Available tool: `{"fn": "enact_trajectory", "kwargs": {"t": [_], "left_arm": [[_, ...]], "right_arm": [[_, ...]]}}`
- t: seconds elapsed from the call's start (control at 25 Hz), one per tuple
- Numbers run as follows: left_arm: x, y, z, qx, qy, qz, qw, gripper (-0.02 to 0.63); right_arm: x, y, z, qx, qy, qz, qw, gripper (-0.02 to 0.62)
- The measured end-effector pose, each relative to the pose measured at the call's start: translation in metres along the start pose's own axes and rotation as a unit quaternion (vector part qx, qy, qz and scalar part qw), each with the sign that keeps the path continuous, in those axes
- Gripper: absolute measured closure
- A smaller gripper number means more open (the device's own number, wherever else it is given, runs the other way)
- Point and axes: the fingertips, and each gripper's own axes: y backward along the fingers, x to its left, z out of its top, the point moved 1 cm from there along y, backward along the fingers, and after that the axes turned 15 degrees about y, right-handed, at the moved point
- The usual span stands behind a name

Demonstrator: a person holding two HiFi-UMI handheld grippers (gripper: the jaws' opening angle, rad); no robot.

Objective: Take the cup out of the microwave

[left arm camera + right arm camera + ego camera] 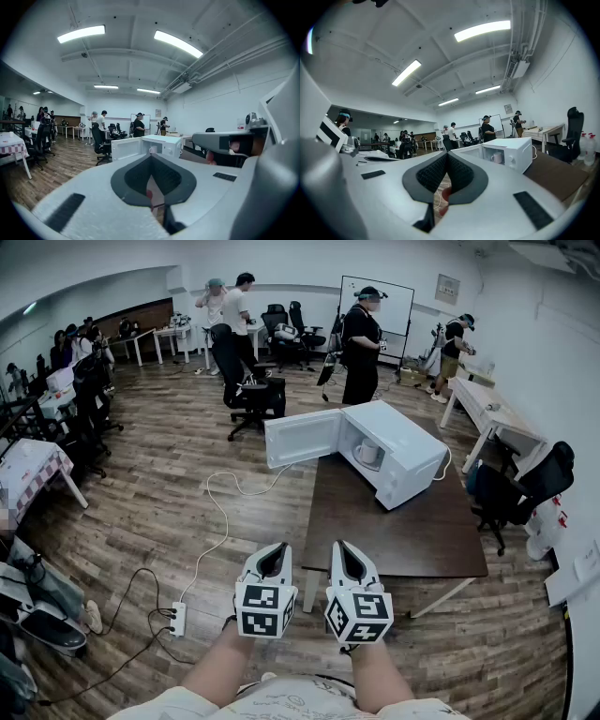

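I saw left gripper (274,557) jaws closed, empty | right gripper (350,559) jaws closed, empty | cup (368,454) sat inside open microwave (412,451), worktop (403,540) far edge

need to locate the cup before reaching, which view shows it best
The head view: the cup sits plainly inside the open microwave, seen from above. The right gripper view shows it small and side on; the left gripper view shows only a tiny glimpse.

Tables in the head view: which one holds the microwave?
The dark brown table nearest the camera. The microwave stands at its far end with its door open. The pale table by the right wall carries no microwave.
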Motion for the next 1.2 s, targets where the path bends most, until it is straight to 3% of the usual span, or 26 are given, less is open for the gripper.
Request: {"fn": "enact_trajectory", "kwargs": {"t": [0.48, 1.2], "left_arm": [[0.040, 0.008, 0.018, -0.018, 0.007, 0.009, 0.9998, 0.594], [0.128, 0.013, 0.014, 0.000, 0.029, 0.031, 0.9991, 0.594]], "right_arm": [[0.036, -0.025, 0.014, -0.026, -0.008, 0.019, 0.999, 0.586], [0.108, -0.086, 0.002, -0.002, -0.009, 0.049, 0.999, 0.585]]}}
